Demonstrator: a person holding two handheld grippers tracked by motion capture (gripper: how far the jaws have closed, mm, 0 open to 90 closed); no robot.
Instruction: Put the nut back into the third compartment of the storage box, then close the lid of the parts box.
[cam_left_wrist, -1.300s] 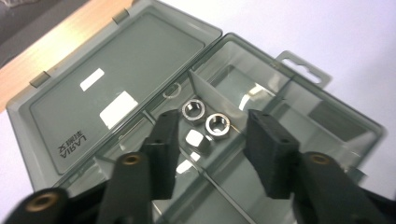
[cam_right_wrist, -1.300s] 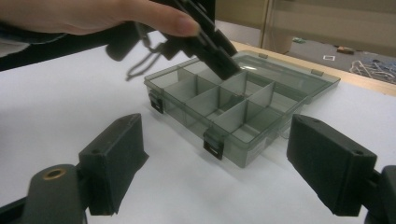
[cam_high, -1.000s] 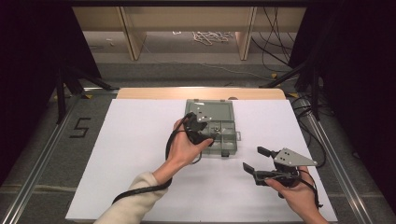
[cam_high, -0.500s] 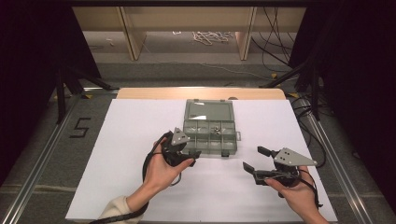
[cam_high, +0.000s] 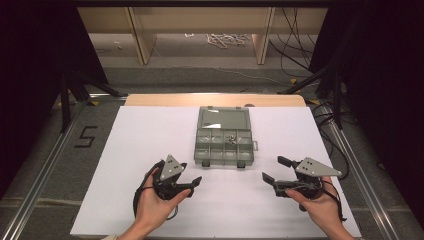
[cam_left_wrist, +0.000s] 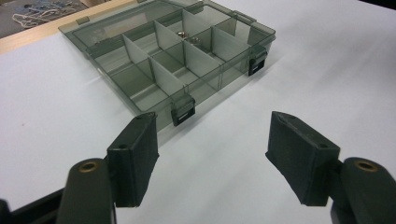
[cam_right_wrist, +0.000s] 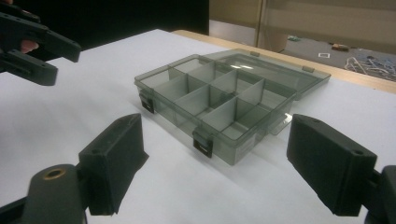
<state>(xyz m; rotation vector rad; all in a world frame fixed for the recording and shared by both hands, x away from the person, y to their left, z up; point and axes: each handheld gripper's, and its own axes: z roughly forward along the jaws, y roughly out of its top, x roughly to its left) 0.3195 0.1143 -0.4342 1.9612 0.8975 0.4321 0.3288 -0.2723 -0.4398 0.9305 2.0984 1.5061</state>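
Note:
A smoky grey plastic compartment box (cam_high: 223, 147) lies on the white table top with its lid (cam_high: 223, 119) folded flat behind it. Small metal parts (cam_high: 231, 140) lie in one middle compartment. My left gripper (cam_high: 192, 185) is near the front left of the box, apart from it, open and empty. In the left gripper view the jaws (cam_left_wrist: 212, 154) stand wide, with the box (cam_left_wrist: 177, 60) and its front latches ahead. My right gripper (cam_high: 272, 169) is at the front right, also open and empty. The right gripper view (cam_right_wrist: 215, 163) faces the box (cam_right_wrist: 210, 102) and the left gripper (cam_right_wrist: 63, 60).
The white sheet (cam_high: 150, 135) covers the table, with a wooden strip (cam_high: 215, 100) at its far edge. A number 5 (cam_high: 86, 136) is marked on the floor at the left. Cables (cam_high: 330, 120) run by the right side and stand legs (cam_high: 75, 90) rise at the back left.
My left gripper has drawn back from over the box toward the near left of the table. The right gripper has stayed where it was. The box has not moved.

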